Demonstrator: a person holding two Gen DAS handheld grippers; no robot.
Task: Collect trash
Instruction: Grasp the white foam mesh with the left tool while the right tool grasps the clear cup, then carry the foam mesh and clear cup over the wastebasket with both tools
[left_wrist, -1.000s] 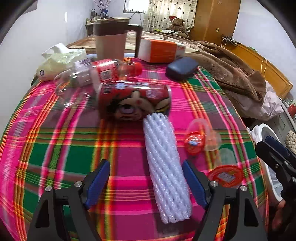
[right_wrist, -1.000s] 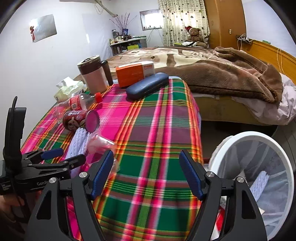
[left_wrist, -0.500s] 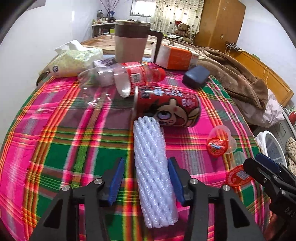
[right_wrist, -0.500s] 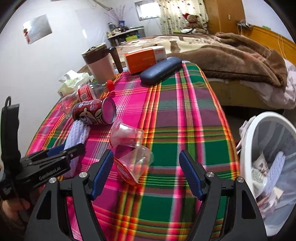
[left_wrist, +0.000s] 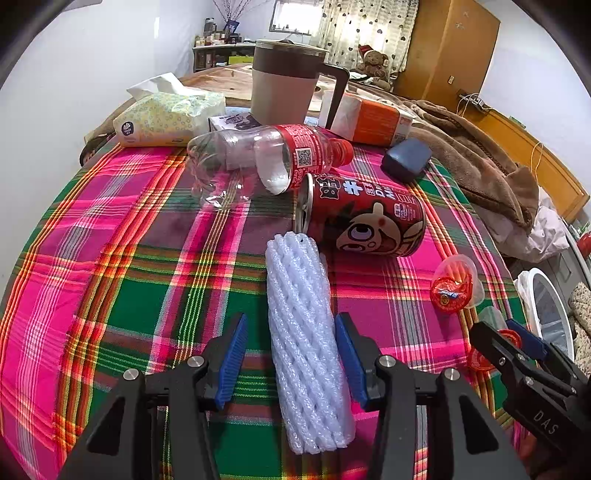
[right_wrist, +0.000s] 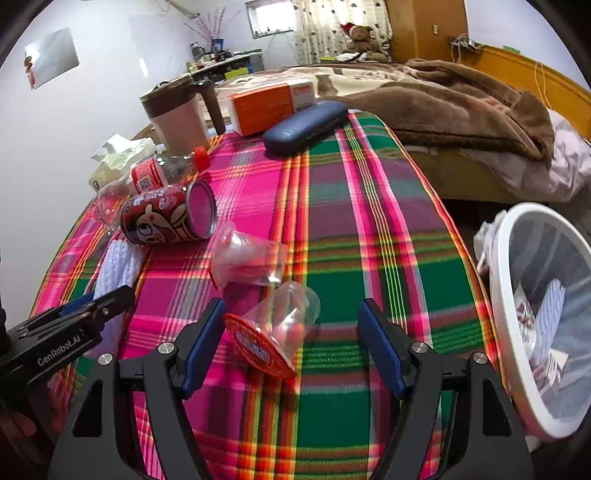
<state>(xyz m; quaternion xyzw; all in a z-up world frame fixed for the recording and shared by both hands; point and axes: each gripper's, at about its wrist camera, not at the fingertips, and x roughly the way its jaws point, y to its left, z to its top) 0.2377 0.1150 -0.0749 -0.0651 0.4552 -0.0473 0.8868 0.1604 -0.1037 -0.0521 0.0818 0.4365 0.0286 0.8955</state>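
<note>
Since the earlier frame, both tools have advanced: left hand-held gripper (left_wrist: 290, 354) now brackets the white foam net sleeve (left_wrist: 304, 343) at lower centre, jaws partly open, pads apparently not quite touching it. Right hand-held gripper (right_wrist: 291, 345), wide open, straddles a clear jelly cup (right_wrist: 279, 328) with a red lid lying on the plaid worktop (right_wrist: 369, 229). Red can (left_wrist: 364, 219) touches the sleeve's far end. White bin (right_wrist: 517, 332) occupies the right edge.
</note>
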